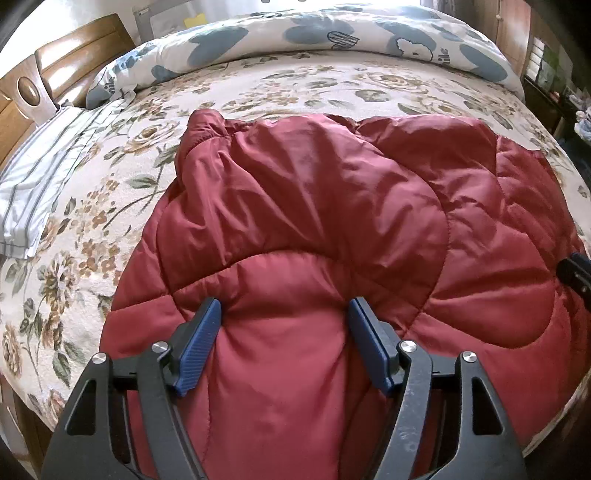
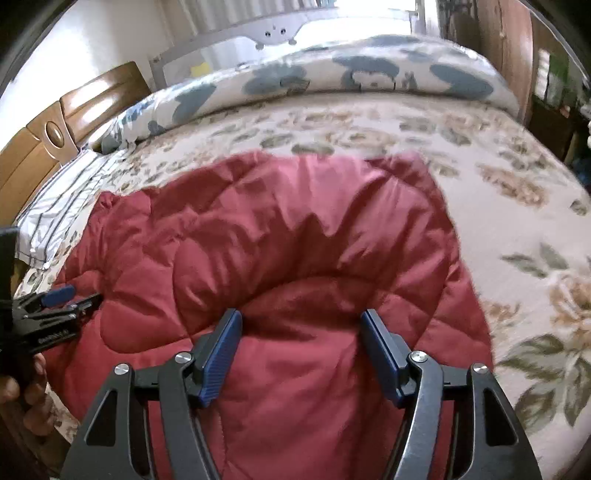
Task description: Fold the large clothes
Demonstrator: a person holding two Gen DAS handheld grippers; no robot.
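A dark red quilted jacket (image 1: 332,203) (image 2: 277,229) lies spread on the floral bed, puffy and creased, its near edge hanging over the bedside toward me. My left gripper (image 1: 286,306) stands over the jacket's near left part, jaws wide, with a bulge of the red fabric lying between the blue pads (image 1: 199,343). My right gripper (image 2: 301,317) is over the near right part in the same way, jaws wide with a fold of fabric between them. Neither pair of pads visibly pinches the cloth. In the right wrist view the left gripper (image 2: 79,295) shows at the left edge.
The floral bedsheet (image 1: 110,166) (image 2: 517,184) reaches around the jacket. A rolled blue-and-white duvet (image 1: 332,33) lies along the far side. A striped pillow (image 1: 37,177) and wooden headboard (image 1: 74,48) are at left. A hand (image 2: 22,398) holds the left gripper.
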